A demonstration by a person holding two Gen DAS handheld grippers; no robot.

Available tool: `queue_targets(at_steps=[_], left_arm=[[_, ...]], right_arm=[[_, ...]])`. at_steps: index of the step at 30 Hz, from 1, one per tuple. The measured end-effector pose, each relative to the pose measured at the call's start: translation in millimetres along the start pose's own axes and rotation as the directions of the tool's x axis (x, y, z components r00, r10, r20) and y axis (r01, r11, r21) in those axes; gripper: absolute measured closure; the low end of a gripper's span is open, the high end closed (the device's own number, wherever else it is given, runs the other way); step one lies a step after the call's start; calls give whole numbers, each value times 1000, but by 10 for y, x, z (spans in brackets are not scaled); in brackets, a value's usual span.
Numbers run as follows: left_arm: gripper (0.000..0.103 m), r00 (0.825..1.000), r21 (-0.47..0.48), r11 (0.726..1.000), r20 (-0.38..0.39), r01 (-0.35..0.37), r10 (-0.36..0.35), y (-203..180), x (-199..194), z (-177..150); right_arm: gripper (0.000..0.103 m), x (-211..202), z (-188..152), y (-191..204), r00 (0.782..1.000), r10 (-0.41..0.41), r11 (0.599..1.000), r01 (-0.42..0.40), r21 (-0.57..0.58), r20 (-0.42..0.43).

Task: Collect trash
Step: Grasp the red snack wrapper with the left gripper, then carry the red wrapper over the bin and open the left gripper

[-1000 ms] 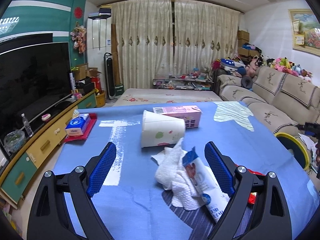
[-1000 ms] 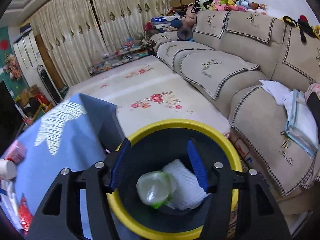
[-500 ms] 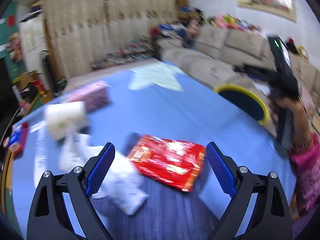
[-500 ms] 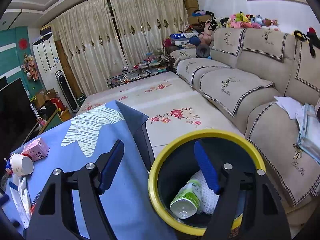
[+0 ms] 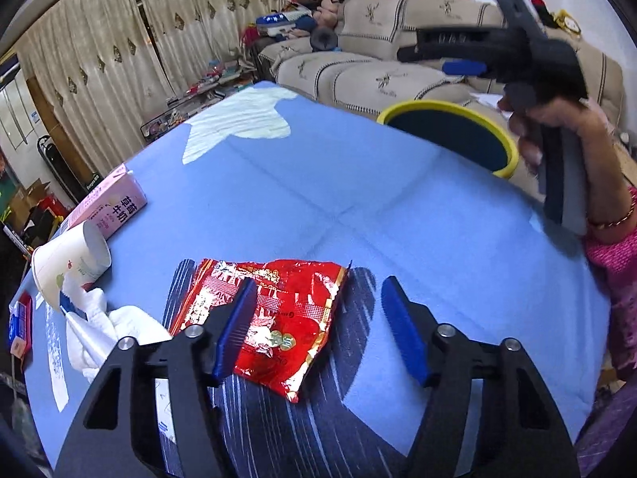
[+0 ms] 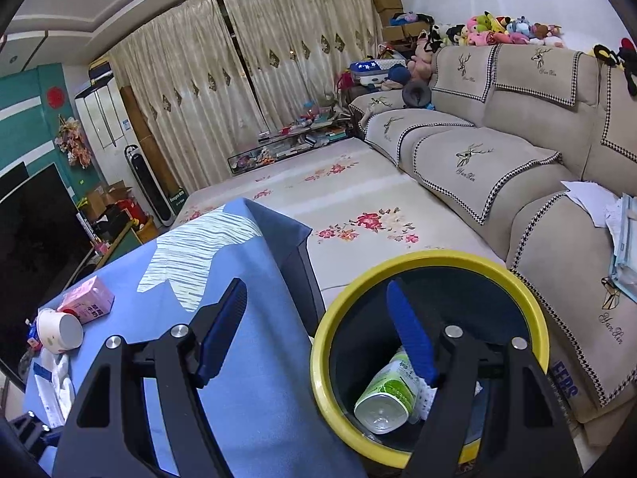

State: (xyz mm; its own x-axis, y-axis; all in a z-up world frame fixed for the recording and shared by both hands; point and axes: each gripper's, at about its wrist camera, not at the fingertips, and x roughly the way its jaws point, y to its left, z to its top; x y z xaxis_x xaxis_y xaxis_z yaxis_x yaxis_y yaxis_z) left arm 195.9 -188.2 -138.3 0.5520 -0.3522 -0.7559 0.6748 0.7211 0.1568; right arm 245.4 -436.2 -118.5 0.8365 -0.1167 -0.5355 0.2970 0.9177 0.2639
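Note:
A red foil snack wrapper (image 5: pixel 274 310) lies flat on the blue tablecloth (image 5: pixel 318 183). My left gripper (image 5: pixel 318 326) is open and empty, low over the wrapper, with its left finger above the wrapper's middle. A paper cup (image 5: pixel 67 263) on its side, a pink milk carton (image 5: pixel 111 203) and crumpled white tissue (image 5: pixel 103 326) lie to the left. My right gripper (image 6: pixel 314 330) is open and empty above the table edge and the yellow-rimmed bin (image 6: pixel 430 263), which holds a green-white bottle (image 6: pixel 386 398) and white netting. The bin's rim also shows in the left wrist view (image 5: pixel 450 107).
A beige sofa (image 6: pixel 497 151) runs along the right, behind the bin. A floral rug (image 6: pixel 358 207) covers the floor beyond the table. A TV (image 6: pixel 36 215) and cabinet stand at the left. A red and blue pack (image 5: pixel 18 326) lies at the table's left edge.
My left gripper swung right from the cup and tissue to the red wrapper and came down closer to it. My right gripper drew back and up from the bin, toward the table edge.

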Motion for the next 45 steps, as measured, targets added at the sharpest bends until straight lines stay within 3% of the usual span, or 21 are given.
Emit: queue_targets(at_steps=[5,9,15,18,25,33,37,45], left_arm=[[52,1000,5,1000,-28,-8,8,38,112,-8],[71,999,-11,1000,-34,12,-13,77,140,-14],[90,999,-47,999,-22,24,-25,145,143,-9],[94,1000,-54,998,-5,25,-25,149,90,27],[97,998,-55,998,61,16,-13,65,-120,239],[97,990,-14,998,126,64,-61,-191,-177,727],[97,983,29,995,154,101,-104,-430,-107,1054],[97,971,90,981,150,172,-184,-1011,324,1755]], right_arm=[[34,-5,7,-29,1000,13,1000,-13,14,0],[34,-7,7,-39,1000,22,1000,-22,20,0],[34,-22,13,-42,1000,28,999,-28,26,6],[34,-46,20,-56,999,29,999,-29,32,18],[34,-188,64,-102,999,8,1000,-9,19,46],[34,-673,39,-560,983,-148,988,151,-25,113],[34,-841,-39,-914,969,-221,975,222,-2,109],[34,-832,-134,-1437,957,-283,959,281,37,56]])
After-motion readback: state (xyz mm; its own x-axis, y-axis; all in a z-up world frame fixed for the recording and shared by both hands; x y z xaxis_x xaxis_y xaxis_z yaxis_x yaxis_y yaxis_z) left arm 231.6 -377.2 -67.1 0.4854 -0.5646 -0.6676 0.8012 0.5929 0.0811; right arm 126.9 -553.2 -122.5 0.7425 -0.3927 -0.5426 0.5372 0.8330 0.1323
